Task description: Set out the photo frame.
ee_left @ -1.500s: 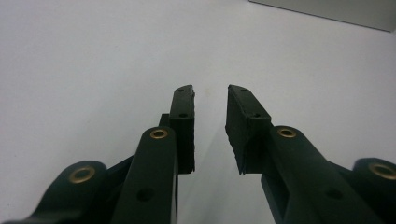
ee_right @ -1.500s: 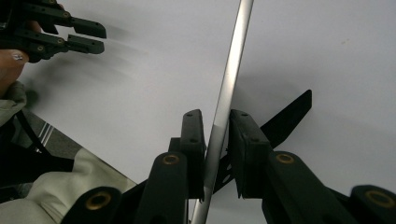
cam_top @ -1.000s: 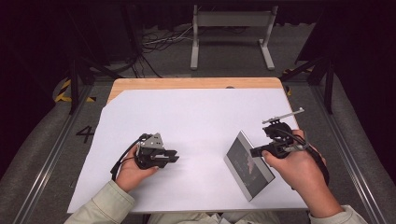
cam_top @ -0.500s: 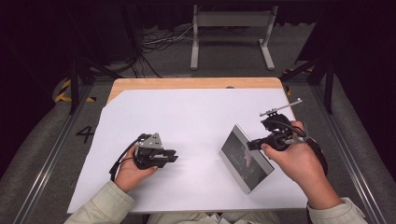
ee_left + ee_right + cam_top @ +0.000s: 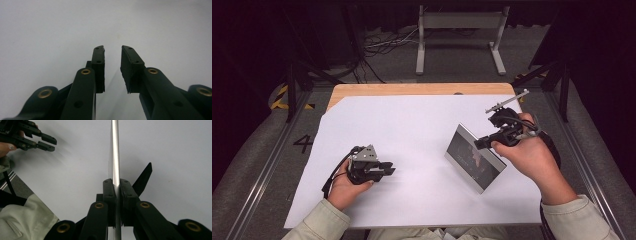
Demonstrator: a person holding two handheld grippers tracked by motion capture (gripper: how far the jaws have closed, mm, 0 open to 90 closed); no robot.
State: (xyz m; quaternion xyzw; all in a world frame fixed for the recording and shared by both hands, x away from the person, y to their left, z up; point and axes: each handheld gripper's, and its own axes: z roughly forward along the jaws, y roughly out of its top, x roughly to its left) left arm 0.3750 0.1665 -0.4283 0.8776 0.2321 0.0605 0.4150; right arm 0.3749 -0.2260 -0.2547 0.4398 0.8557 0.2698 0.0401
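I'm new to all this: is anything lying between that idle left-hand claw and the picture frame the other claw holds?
Nothing visible: only bare white table lies between the left gripper and the picture frame, clamped by the right gripper.

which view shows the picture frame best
The high view: the picture frame shows whole, its dark glass face and silver border standing on the white table, the right hand-held gripper clamped on its top edge. The right gripper view gives its silver edge end-on.

The high view looks forward and down over the white table (image 5: pixel 422 125); each gripper view sits close behind its own jaws, low over that same table surface
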